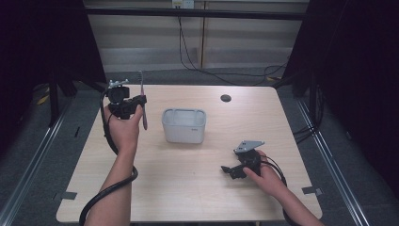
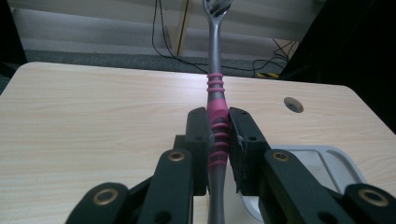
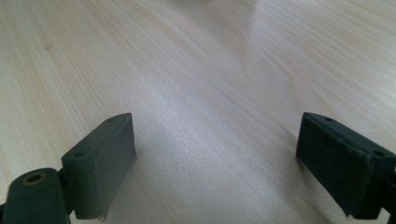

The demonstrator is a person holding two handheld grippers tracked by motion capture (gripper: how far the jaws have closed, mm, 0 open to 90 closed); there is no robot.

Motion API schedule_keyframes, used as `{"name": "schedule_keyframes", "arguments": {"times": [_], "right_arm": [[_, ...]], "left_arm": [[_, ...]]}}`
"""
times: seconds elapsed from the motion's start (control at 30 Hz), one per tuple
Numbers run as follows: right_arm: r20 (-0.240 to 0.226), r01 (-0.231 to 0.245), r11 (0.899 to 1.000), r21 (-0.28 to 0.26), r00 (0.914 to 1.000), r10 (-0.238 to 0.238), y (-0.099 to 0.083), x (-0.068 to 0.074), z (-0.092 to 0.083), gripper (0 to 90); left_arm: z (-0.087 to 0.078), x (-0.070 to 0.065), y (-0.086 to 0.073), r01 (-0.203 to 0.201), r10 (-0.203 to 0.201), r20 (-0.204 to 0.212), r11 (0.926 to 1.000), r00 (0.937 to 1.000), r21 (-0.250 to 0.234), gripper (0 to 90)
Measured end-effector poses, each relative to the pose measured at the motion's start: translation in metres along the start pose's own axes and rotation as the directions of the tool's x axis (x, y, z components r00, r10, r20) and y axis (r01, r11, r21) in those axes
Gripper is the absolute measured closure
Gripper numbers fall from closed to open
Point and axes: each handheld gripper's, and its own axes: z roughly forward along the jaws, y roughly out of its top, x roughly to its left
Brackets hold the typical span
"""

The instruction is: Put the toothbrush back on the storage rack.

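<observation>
A grey toothbrush with a pink ribbed grip (image 2: pixel 215 107) is clamped upright between the pads of my left gripper (image 2: pixel 217 140), bristle head up. In the high view that left gripper (image 1: pixel 139 102) is raised over the table's far left, and the toothbrush (image 1: pixel 143 101) sticks up and down through it. A white rectangular container (image 1: pixel 184 125) stands open-topped mid-table, to the right of the left gripper. My right gripper (image 1: pixel 227 169) rests low on the table at the front right, jaws wide apart and empty; its fingers (image 3: pixel 102 158) frame bare wood.
The light wooden table (image 1: pixel 197 188) has a round dark hole (image 1: pixel 226 98) near its far edge. Black cables trail from both grippers. Dark curtains flank the table, and wires hang over the wall behind.
</observation>
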Motion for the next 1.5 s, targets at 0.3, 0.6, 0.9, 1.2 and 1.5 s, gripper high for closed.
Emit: {"name": "schedule_keyframes", "arguments": {"times": [0.3, 0.6, 0.9, 1.2, 1.5], "right_arm": [[0.000, 0.000, 1.000, 0.000, 1.0000, 0.000, 0.000, 0.000, 0.000, 11.1], [0.000, 0.000, 1.000, 0.000, 1.0000, 0.000, 0.000, 0.000, 0.000, 11.1], [0.000, 0.000, 1.000, 0.000, 1.0000, 0.000, 0.000, 0.000, 0.000, 11.1], [0.000, 0.000, 1.000, 0.000, 1.0000, 0.000, 0.000, 0.000, 0.000, 11.1], [0.000, 0.000, 1.000, 0.002, 1.0000, 0.000, 0.000, 0.000, 0.000, 11.1]], "left_arm": [[0.000, -0.006, 0.006, 0.002, -0.002, 0.005, 0.9992, 1.0000, -0.041, 79.0], [0.003, -0.012, 0.012, 0.004, -0.004, 0.011, 0.9981, 0.9999, -0.062, 79.0], [0.008, -0.021, 0.018, 0.012, -0.009, 0.036, 0.9972, 0.9993, -0.073, 79.0], [0.014, -0.029, 0.020, 0.005, -0.001, 0.049, 0.9968, 0.9988, -0.079, 79.0], [0.018, -0.036, 0.022, 0.002, 0.003, 0.055, 0.9957, 0.9985, -0.093, 79.0]]}}
